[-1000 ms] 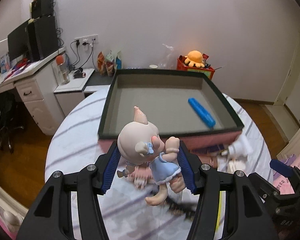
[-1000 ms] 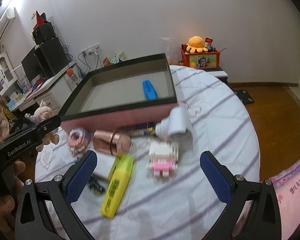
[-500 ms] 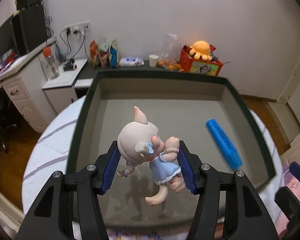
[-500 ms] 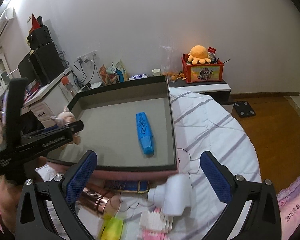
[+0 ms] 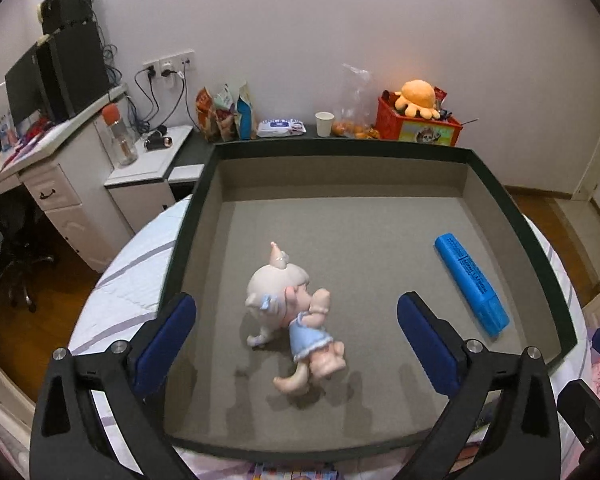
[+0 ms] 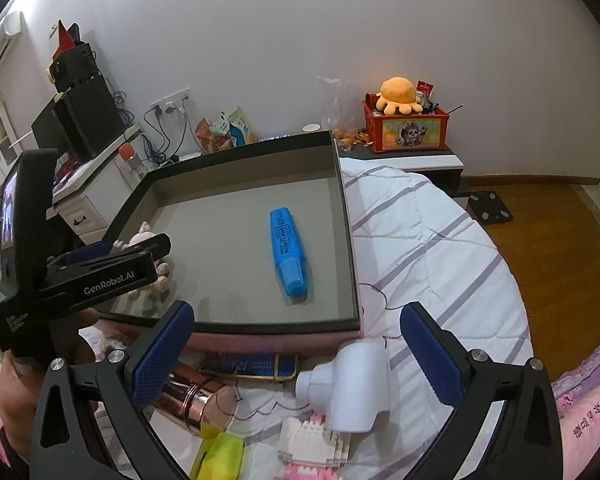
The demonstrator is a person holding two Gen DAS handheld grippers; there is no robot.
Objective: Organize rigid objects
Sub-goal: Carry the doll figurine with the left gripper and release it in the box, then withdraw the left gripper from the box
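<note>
A pig figurine in a blue dress (image 5: 288,312) lies on its side on the grey floor of the dark-rimmed box (image 5: 340,146). My left gripper (image 5: 296,336) is open above the box, its pads wide on either side of the figurine and apart from it. A blue highlighter (image 5: 470,282) lies at the box's right; it also shows in the right wrist view (image 6: 287,250). My right gripper (image 6: 296,356) is open and empty over the bed in front of the box (image 6: 346,216). The left gripper's body (image 6: 100,272) hides most of the figurine (image 6: 148,240) there.
In front of the box on the striped bedcover (image 6: 440,240) lie a white plug-like device (image 6: 352,384), a copper cylinder (image 6: 196,396), a yellow highlighter (image 6: 220,456), a pink-white block toy (image 6: 316,452) and a dark blue flat case (image 6: 248,364). A desk and cabinets stand left.
My left gripper has opened and let go of the pig figurine, which now lies on the box floor. The right gripper has barely moved over the last half second.
</note>
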